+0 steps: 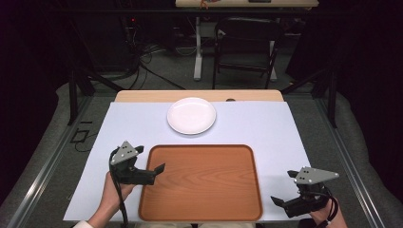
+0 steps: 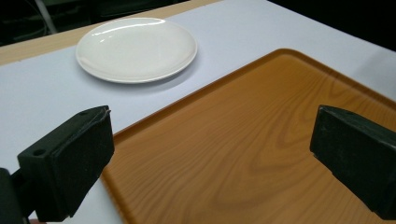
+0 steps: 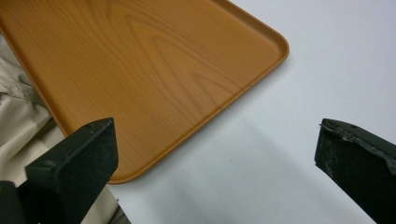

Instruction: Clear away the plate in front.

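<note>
Left tool (image 1: 159,170) gaping over tray (image 1: 199,183) edge, empty

Tray (image 1: 201,183) on sheet (image 1: 266,128) at near edge of desk (image 1: 142,95), centred. Plate (image 1: 191,115) on sheet behind tray, near its far edge, apart from it. Left tool (image 1: 159,172) at tray's left edge, tips over rim, jaws spread. Right tool (image 1: 280,202) right of tray's near right corner, over sheet, jaws spread. Chair (image 1: 244,42) on floor beyond desk.
</note>
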Tool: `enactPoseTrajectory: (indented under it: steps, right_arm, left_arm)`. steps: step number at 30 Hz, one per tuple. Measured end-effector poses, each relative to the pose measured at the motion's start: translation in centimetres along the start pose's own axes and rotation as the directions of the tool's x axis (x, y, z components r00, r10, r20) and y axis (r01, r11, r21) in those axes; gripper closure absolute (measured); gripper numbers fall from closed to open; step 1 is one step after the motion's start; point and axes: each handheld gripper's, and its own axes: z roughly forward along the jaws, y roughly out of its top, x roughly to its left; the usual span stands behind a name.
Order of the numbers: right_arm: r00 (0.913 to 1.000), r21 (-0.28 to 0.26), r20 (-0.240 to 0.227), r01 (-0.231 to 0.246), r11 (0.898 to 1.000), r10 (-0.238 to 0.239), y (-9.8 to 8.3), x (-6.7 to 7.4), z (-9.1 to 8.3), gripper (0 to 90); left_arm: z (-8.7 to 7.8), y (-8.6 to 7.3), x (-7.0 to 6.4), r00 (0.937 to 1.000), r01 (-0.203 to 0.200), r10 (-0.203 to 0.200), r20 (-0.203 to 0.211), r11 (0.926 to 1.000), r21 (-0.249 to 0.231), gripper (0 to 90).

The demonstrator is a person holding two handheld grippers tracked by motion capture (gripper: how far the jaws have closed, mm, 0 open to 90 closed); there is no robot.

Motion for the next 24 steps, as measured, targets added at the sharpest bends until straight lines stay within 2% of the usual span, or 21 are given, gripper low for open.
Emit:
enactPoseTrajectory:
  steps: [3, 6, 8, 10, 11, 12, 13, 14, 15, 17, 18, 20, 21, 22, 23, 24]
  right_arm:
    - [1.0000, -0.003, 0.000, 0.002, 1.000, -0.002, 0.0, 0.0, 0.0, 0.0]
    - [1.0000, 0.001, 0.002, 0.002, 1.000, -0.002, 0.0, 0.0, 0.0, 0.0]
    - [1.0000, -0.003, 0.000, 0.000, 1.000, 0.000, 0.0, 0.0, -0.1, 0.0]
    - [1.0000, -0.003, 0.000, 0.000, 1.000, 0.000, 0.0, 0.0, 0.0, 0.0]
    - [1.0000, -0.003, 0.000, 0.000, 1.000, 0.000, 0.0, 0.0, 0.0, 0.0]
    - [1.0000, 0.002, 0.002, 0.002, 1.000, -0.002, 0.0, 0.0, 0.0, 0.0]
    - [1.0000, -0.002, 0.003, 0.005, 1.000, -0.005, 0.0, 0.1, 0.0, 0.0]
    - [1.0000, -0.007, 0.004, 0.005, 1.000, -0.005, -0.1, 0.1, -0.1, 0.0]
    - [1.0000, -0.011, 0.003, 0.004, 1.000, -0.004, -0.1, 0.0, -0.1, 0.0]
    - [1.0000, -0.001, -0.001, 0.001, 1.000, -0.001, 0.0, -0.1, 0.1, 0.0]
    - [1.0000, 0.002, 0.001, 0.005, 1.000, -0.005, 0.0, 0.0, 0.1, 0.0]
    - [1.0000, -0.004, 0.003, 0.006, 1.000, -0.006, 0.0, 0.0, 0.0, 0.0]
    - [1.0000, -0.004, 0.002, 0.001, 1.000, -0.001, 0.0, 0.0, 0.0, 0.0]
    - [1.0000, -0.005, 0.002, -0.001, 1.000, 0.001, 0.0, 0.0, 0.0, 0.0]
    - [1.0000, -0.004, 0.002, 0.002, 1.000, -0.002, 0.0, 0.0, 0.0, 0.0]
    - [1.0000, -0.005, 0.002, 0.007, 1.000, -0.007, 0.0, 0.1, 0.0, 0.0]
  left_arm:
    - [1.5, 0.8, -0.1, 0.9998, 0.020, -0.020, -0.006, 0.9998, -0.007, 0.0]
    - [2.7, 1.3, -0.2, 0.9977, 0.068, -0.068, 0.001, 0.9977, -0.004, 0.0]
    - [3.1, 1.5, -0.2, 0.9972, 0.075, -0.075, -0.005, 0.9972, -0.001, 0.0]
    - [4.5, 2.0, -0.3, 0.9930, 0.118, -0.118, -0.006, 0.9930, -0.001, 0.0]
    - [4.5, 2.0, -0.3, 0.9930, 0.118, -0.118, -0.006, 0.9930, -0.001, 0.0]
    - [5.3, 2.4, 0.0, 0.9840, 0.178, -0.178, 0.005, 0.9841, -0.001, 0.0]
    - [5.7, 2.6, 0.1, 0.9782, 0.207, -0.207, 0.009, 0.9782, 0.004, 0.0]
    - [5.7, 2.6, 0.1, 0.9782, 0.207, -0.207, 0.009, 0.9782, 0.004, 0.0]
    - [6.5, 2.9, 0.4, 0.9707, 0.240, -0.240, 0.009, 0.9708, -0.003, 0.0]
    - [7.5, 3.2, 0.6, 0.9597, 0.280, -0.280, 0.021, 0.9600, 0.002, 0.0]
    - [7.9, 3.3, 0.8, 0.9511, 0.308, -0.308, 0.026, 0.9514, 0.007, 0.0]
    - [8.7, 3.4, 1.0, 0.9399, 0.340, -0.340, 0.027, 0.9403, 0.008, 0.0]
    - [8.7, 3.4, 1.0, 0.9399, 0.340, -0.340, 0.027, 0.9403, 0.008, 0.0]
    - [9.5, 3.5, 1.2, 0.9239, 0.381, -0.382, 0.027, 0.9243, 0.017, 0.1]
    - [9.8, 3.5, 1.4, 0.9148, 0.403, -0.403, 0.027, 0.9152, 0.017, 0.1]
    - [9.8, 3.5, 1.4, 0.9148, 0.403, -0.403, 0.027, 0.9152, 0.017, 0.1]
